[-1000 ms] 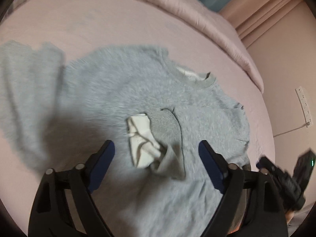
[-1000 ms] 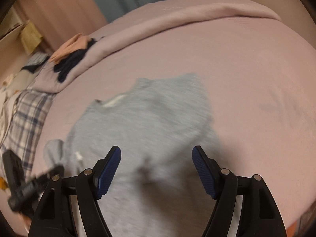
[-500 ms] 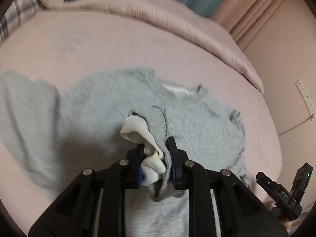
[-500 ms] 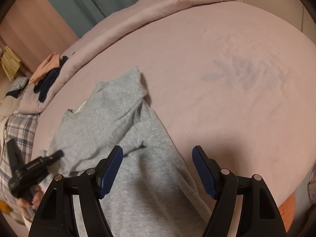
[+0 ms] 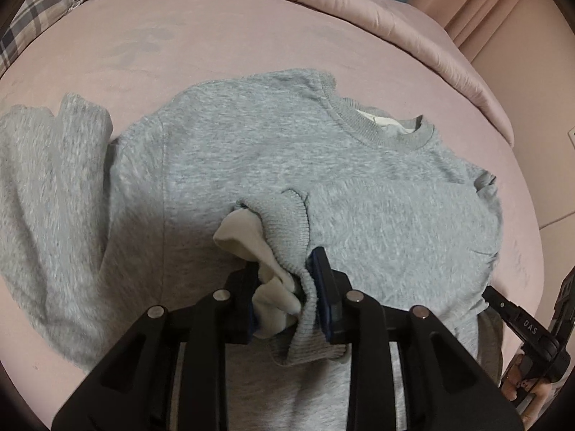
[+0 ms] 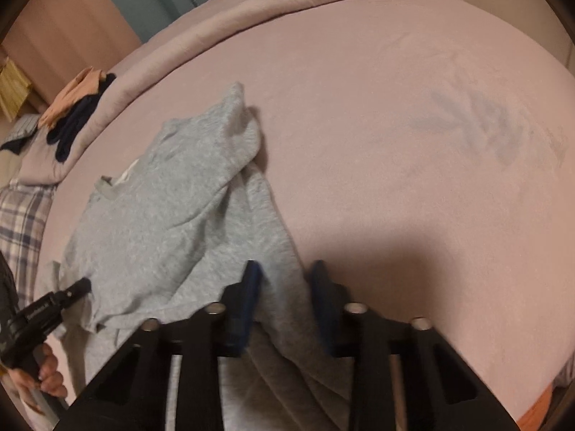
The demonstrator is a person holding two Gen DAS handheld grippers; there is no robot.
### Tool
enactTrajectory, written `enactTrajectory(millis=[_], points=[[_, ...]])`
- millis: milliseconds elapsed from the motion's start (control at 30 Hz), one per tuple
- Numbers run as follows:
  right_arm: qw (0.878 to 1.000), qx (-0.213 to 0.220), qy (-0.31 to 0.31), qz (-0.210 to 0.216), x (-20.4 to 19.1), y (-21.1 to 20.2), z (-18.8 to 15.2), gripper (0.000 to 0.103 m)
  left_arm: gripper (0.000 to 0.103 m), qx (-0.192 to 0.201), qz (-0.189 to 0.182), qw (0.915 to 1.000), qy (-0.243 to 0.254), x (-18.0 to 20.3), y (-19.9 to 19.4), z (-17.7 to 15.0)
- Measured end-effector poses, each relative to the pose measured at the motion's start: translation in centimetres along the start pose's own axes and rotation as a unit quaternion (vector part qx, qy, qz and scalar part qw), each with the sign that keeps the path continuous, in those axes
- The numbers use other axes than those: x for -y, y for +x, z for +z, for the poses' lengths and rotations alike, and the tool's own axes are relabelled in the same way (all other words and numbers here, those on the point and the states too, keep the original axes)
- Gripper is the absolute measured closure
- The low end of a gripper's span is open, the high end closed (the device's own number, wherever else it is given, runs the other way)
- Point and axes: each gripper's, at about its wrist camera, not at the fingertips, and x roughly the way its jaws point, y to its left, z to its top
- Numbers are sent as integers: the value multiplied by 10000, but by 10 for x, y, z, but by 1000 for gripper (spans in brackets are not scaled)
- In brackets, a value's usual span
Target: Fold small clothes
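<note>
Grey sweatshirt (image 5: 251, 165) is lying spread out on the pink bedsheet (image 5: 215, 43), neck end pointing toward the rolled-up pink duvet (image 5: 323, 3) along the far edge of the bed. One sleeve is pulled across the sweatshirt's chest, and its ribbed cuff (image 5: 287, 226) with the white lining poking out sits right over the middle of the body. The other sleeve (image 6: 273, 244) runs down along the sweatshirt's side, a bit rumpled.

Left gripper (image 5: 287, 287) is clamped tight on that cuff, blue pads squeezing grey knit and white lining together, just above the sweatshirt's front.

Right gripper (image 6: 284, 280) is down on the other sleeve with the fabric lying between its fingers, but the fingers look partly apart and it's blurry, so I honestly can't tell if it's pinching anything.

Beyond the sweatshirt's collar there's a small pile of dark and peach clothes (image 6: 72, 107) on the duvet, and a plaid pillow (image 6: 21, 222) next to that.
</note>
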Motion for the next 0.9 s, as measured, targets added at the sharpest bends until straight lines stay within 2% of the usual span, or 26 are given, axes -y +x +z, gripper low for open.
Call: enactTrajectory(millis=[167, 433, 633, 900], points=[[9997, -72, 103, -196, -1, 6, 1, 80, 73, -58, -26, 10000, 13, 1, 3, 1], [9990, -203, 13, -388, -11, 12, 7, 81, 72, -103, 145, 9997, 188, 11, 9, 4], [9982, -268, 5, -539, -16, 16, 10, 81, 72, 30, 61, 9997, 215, 10, 9, 0], [9961, -231, -106, -841, -27, 22, 9, 81, 72, 11, -5, 9998, 198, 3, 5, -1]])
